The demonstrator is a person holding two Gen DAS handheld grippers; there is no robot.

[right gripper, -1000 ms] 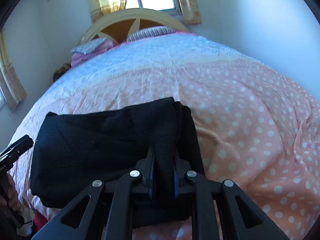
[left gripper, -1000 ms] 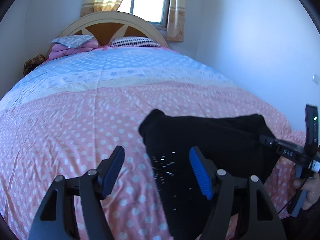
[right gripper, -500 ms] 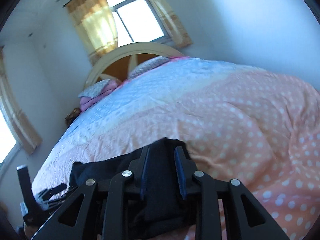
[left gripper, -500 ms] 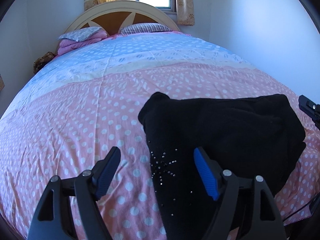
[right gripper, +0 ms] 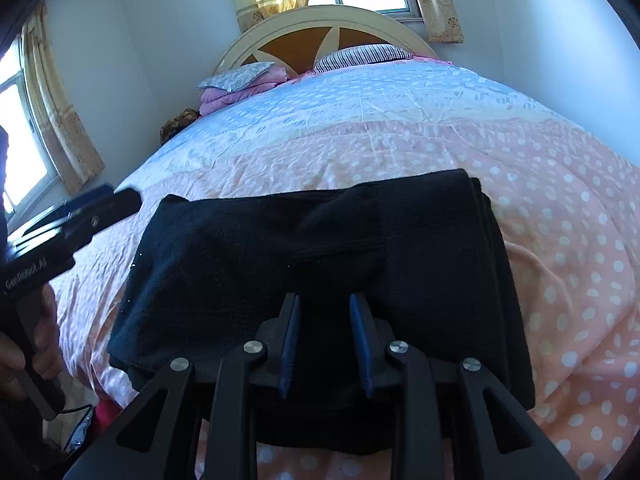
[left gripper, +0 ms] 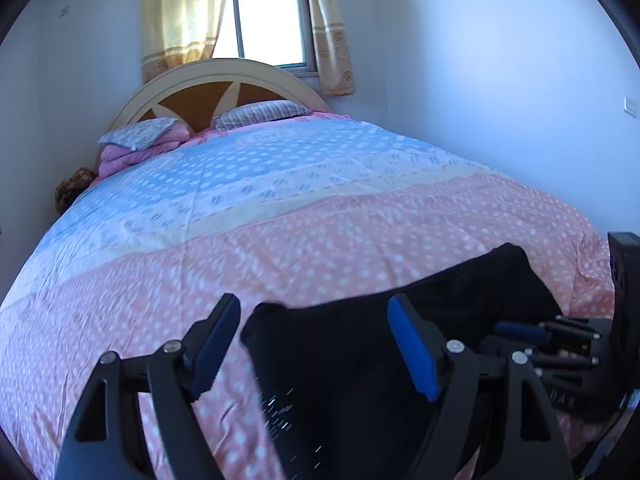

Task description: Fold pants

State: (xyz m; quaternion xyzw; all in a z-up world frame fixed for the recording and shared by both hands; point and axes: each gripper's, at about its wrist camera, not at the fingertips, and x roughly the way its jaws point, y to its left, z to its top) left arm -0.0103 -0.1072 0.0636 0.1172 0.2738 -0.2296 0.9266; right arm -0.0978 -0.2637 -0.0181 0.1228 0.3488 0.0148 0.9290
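Observation:
Black pants [right gripper: 304, 256] lie folded in a thick rectangle on the pink dotted bedspread [right gripper: 560, 208] near the bed's foot edge; in the left wrist view the pants [left gripper: 344, 364] show small sparkly studs. My left gripper [left gripper: 314, 316] is open, above the pants' left end, holding nothing. My right gripper [right gripper: 325, 304] has its jaws apart by a small gap, just above the near edge of the pants, nothing between the pads. The right gripper also shows at the right of the left wrist view [left gripper: 560, 336].
The bedspread turns blue [left gripper: 280, 168] toward the headboard [left gripper: 224, 80]. Pillows and a pink folded blanket [left gripper: 140, 144] sit at the head. White walls flank the bed; a window [left gripper: 268, 16] with curtains is behind. The bed's foot edge lies just under the pants.
My right gripper has let go of the pants: it was shut on the fabric, lifted, and now hovers parted. My left gripper stayed open and tilted up away from the pants.

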